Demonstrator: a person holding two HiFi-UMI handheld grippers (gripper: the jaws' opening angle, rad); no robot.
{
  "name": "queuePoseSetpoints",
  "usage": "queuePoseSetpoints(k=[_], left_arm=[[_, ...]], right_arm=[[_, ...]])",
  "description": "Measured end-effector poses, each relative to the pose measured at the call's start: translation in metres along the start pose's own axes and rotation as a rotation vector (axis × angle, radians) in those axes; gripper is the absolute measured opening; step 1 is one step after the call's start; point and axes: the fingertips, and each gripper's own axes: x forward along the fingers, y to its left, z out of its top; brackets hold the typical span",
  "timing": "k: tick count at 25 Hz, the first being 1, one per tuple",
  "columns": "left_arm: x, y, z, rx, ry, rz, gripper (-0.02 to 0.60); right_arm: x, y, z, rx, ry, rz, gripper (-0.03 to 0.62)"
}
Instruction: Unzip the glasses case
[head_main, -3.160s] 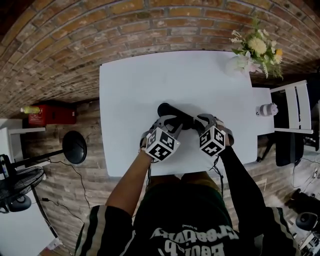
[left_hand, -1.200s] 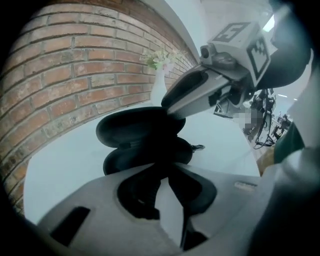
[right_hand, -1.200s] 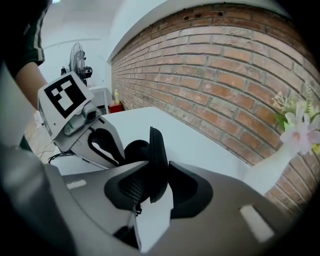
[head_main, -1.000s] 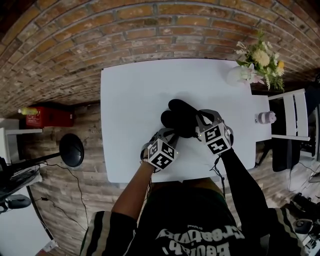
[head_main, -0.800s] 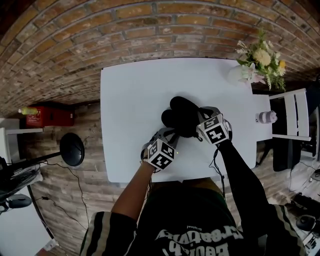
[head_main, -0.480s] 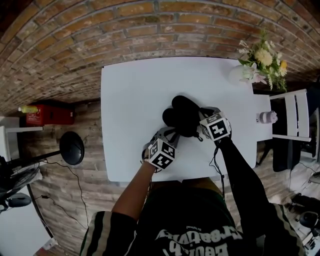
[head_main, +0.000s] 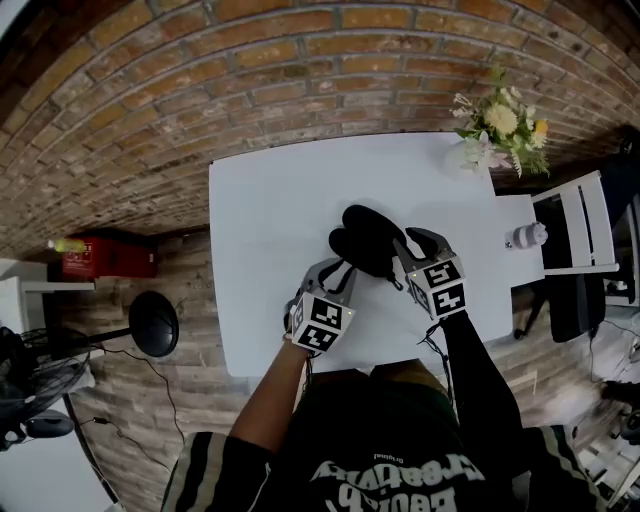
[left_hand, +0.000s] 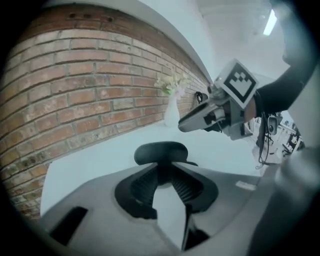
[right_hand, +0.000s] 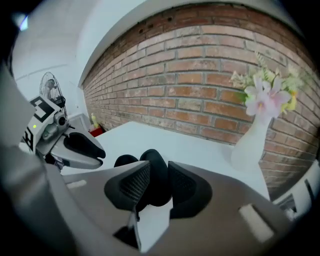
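The black glasses case (head_main: 366, 238) lies near the middle of the white table (head_main: 270, 200), its two halves spread apart. My left gripper (head_main: 338, 270) hovers just short of the case's near left side. In the left gripper view its jaws are opening, with only table between them and the case (left_hand: 161, 152) beyond the tips. My right gripper (head_main: 413, 243) hangs at the case's right edge. Its jaws are opening too, and the case (right_hand: 152, 172) shows through the gap past the pads, untouched.
A white vase of flowers (head_main: 487, 128) stands at the table's far right corner. To the right are a white chair (head_main: 585, 215) and a small bottle (head_main: 527, 236). On the floor at left are a black round stand base (head_main: 152, 322) and a red box (head_main: 100, 255).
Both grippers have let go of the case and lifted slightly back from it, jaws wider than before. The case stays on the table, unzipped and spread.
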Motion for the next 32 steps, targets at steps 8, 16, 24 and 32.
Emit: queuePoseSetpoints(k=[8, 16, 24, 32], left_arm=[[-0.074, 0.025, 0.101, -0.018, -0.304, 0.133, 0.08], [-0.158, 0.014, 0.191, 0.055, -0.527, 0.373, 0.084], [-0.176, -0.028, 0.204, 0.093, -0.538, 0.445, 0.052], [-0.182, -0.053, 0.215, 0.105, -0.555, 0.444, -0.006]], right_arm=[[-0.095, 0.004, 0.067, -0.023, -0.317, -0.121, 0.137], [-0.165, 0.009, 0.122, -0.156, -0.517, -0.094, 0.153], [-0.196, 0.009, 0.12, -0.178, -0.581, -0.007, 0.113], [-0.218, 0.02, 0.121, -0.207, -0.61, 0.034, 0.011]])
